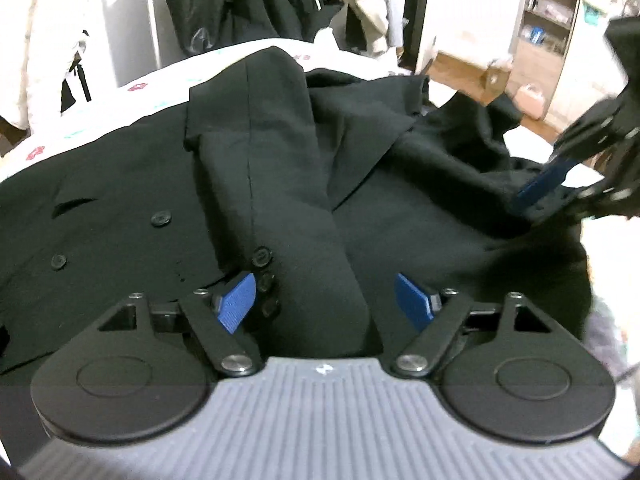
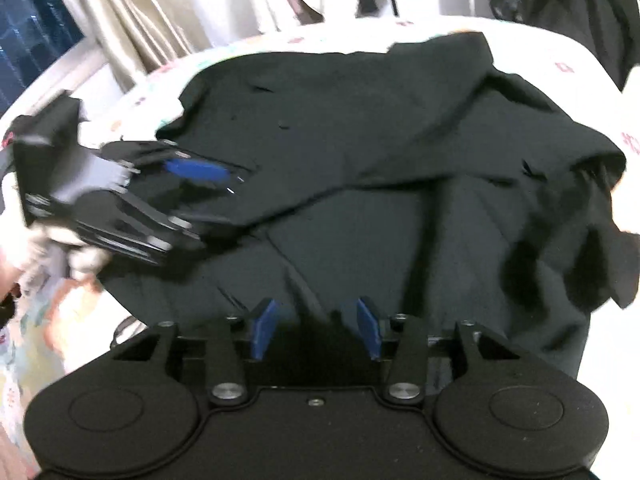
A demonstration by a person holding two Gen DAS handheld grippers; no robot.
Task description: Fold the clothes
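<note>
— Where is the garment?

— A black suit jacket [image 1: 400, 216] lies spread on a white bedsheet [image 1: 140, 88] printed with small flowers, one sleeve [image 1: 280, 184] folded across its front.

— And the tongs?

— The left gripper [image 1: 324, 300] hangs low over the sleeve's buttoned cuff, blue pads spread to either side of it, not pinching. The right gripper [image 2: 316, 328] is spread too, with dark cloth between its pads (whether it touches them, I cannot tell).
</note>
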